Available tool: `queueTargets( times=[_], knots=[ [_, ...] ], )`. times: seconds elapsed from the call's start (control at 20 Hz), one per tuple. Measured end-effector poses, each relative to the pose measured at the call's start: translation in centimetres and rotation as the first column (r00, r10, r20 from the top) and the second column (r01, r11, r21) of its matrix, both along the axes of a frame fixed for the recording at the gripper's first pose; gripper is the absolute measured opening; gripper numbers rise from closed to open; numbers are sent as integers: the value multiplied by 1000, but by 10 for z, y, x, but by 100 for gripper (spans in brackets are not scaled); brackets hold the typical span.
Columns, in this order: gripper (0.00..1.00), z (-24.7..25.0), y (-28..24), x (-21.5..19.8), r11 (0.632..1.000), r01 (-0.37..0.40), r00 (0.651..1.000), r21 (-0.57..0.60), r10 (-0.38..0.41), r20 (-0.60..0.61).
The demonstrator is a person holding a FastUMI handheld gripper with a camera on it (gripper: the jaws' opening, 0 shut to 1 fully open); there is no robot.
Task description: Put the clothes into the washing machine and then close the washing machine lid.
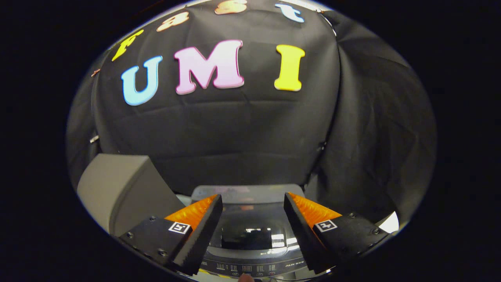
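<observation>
Gripper view: hand-held gripper (pixel 253 219) spread wide, empty; washing machine (pixel 250 235) lid shut below; grey box (pixel 121 188) beside; black cloth wall behind.

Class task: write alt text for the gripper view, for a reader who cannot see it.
The gripper hangs open and empty above a closed washing machine lid. A grey box stands beside the machine, with black cloth behind.
</observation>
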State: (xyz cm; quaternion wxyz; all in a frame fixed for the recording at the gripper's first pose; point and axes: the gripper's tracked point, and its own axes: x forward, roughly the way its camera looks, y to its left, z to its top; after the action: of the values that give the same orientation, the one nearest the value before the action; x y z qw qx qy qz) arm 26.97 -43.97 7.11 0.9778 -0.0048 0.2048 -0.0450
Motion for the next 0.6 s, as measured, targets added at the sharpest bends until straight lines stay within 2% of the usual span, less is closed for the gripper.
queueTargets(
  times=[0.3, 0.6],
  knots=[
    [99, 110, 11, -26, 1000, -30, 972, -4, 30, 233],
    [99, 178, 17, -58, 999, -49, 925, 2, 45, 378]
  ],
)
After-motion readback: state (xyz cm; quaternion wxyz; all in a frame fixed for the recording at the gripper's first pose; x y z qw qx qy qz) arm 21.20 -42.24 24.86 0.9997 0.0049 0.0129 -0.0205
